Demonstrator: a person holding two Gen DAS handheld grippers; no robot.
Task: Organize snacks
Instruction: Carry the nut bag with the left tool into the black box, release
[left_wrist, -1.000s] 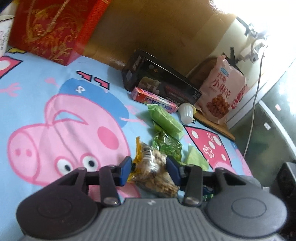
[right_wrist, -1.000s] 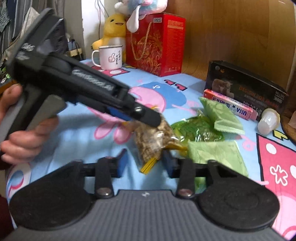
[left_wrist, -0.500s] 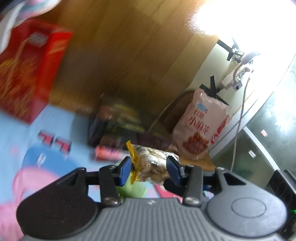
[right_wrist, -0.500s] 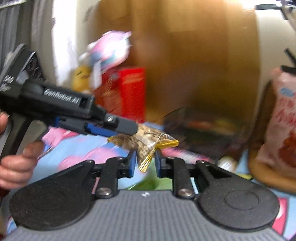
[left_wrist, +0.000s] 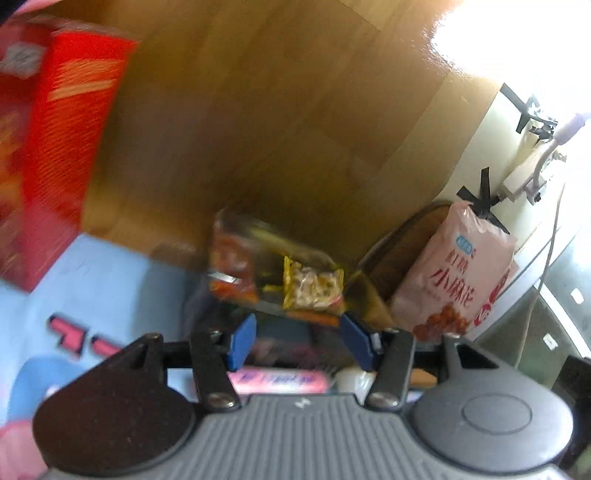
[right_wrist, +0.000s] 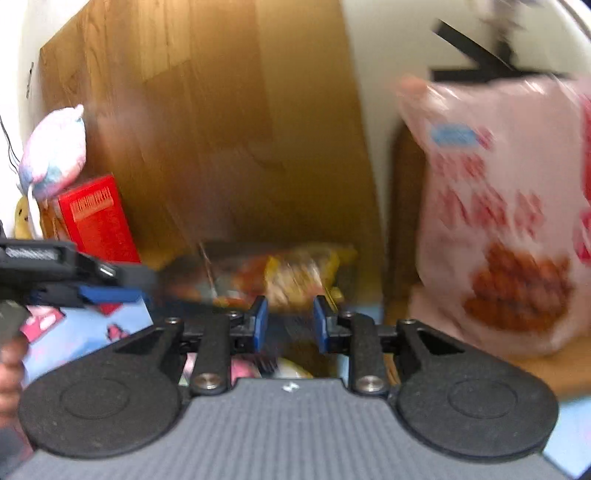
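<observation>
- The left gripper (left_wrist: 298, 342) has its blue pads apart and its jaws are opening; nothing sits between them.
- The snack packet (left_wrist: 312, 288), clear with yellow ends and pale pieces inside, lies just beyond the left gripper's pads, free of them, on top of the dark box (left_wrist: 236, 258) against the wooden board (left_wrist: 258, 110).
- From the right wrist view the same packet (right_wrist: 295, 277) shows blurred, just past the right gripper (right_wrist: 287, 325).
- The right gripper's jaws are opening too; its pads stand apart with a gap between them, and the packet lies beyond their tips, not pressed by them.
- The left gripper also shows at the left edge of the right wrist view (right_wrist: 110, 291), level with the packet, held by a hand (right_wrist: 11, 376).
- The pink bag (left_wrist: 458, 280) stands to the right of the box.
- The red box (left_wrist: 44, 147) stands to the left on the blue cloth (left_wrist: 110, 280).
- A pink stick pack (left_wrist: 277, 382) lies under the left gripper.
- A plush toy (right_wrist: 51, 151) sits on the red box.
</observation>
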